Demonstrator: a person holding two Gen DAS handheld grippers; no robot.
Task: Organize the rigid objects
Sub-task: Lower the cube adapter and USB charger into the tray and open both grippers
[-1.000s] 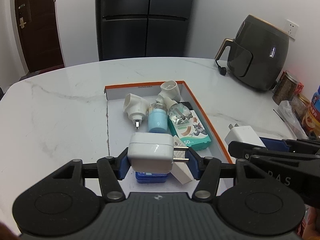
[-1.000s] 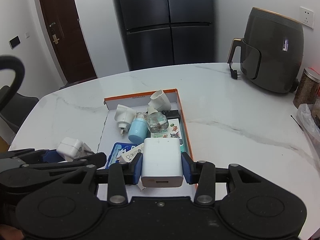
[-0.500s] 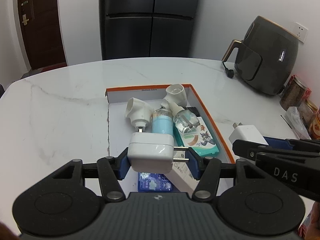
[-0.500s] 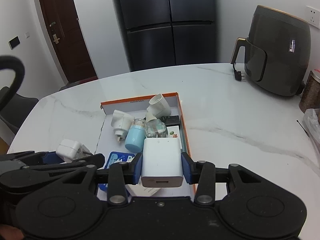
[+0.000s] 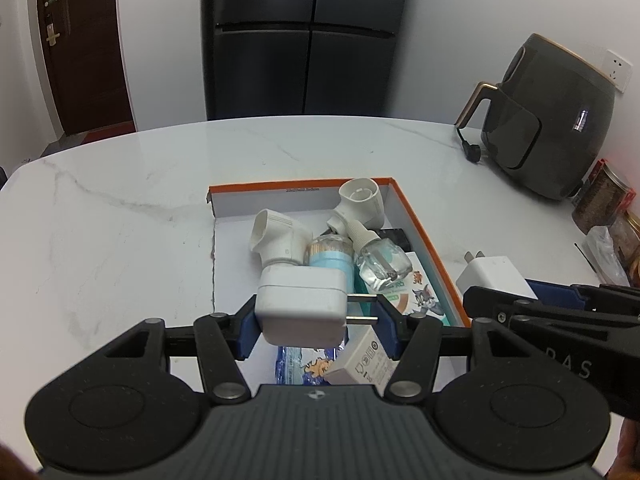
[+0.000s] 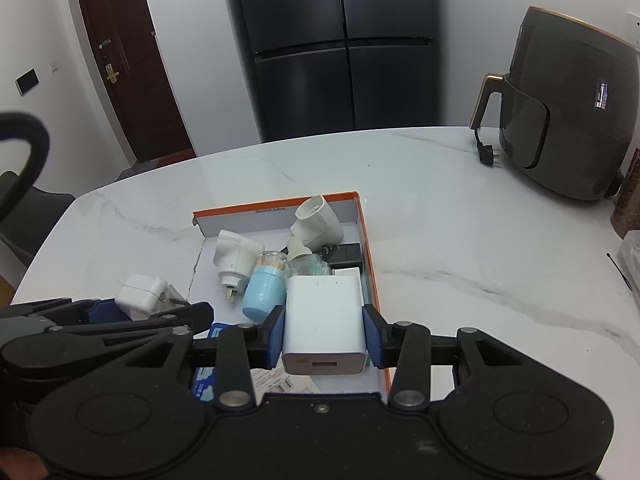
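My left gripper [image 5: 318, 326] is shut on a white plug charger [image 5: 300, 306], prongs pointing right, held above the near end of an orange-rimmed box [image 5: 420, 224]. My right gripper [image 6: 324, 338] is shut on a white USB charger block [image 6: 324, 316], held over the box's near right side [image 6: 366, 240]. The box holds two white adapters [image 5: 278, 236] [image 5: 362, 200], a light blue bottle [image 5: 332, 262], a clear bottle [image 5: 382, 260] and flat packets. Each gripper shows in the other's view, the right one [image 5: 496, 280] and the left one [image 6: 140, 292].
The box lies on a white marble table [image 5: 120, 220]. A dark air fryer [image 5: 548, 128] with its cord stands at the back right. Jars and a bag [image 5: 604, 216] sit along the right edge. A black fridge [image 5: 300, 36] and a brown door stand behind.
Both grippers have pulled back and lifted slightly with their chargers still held. The box now sits farther off in both views.
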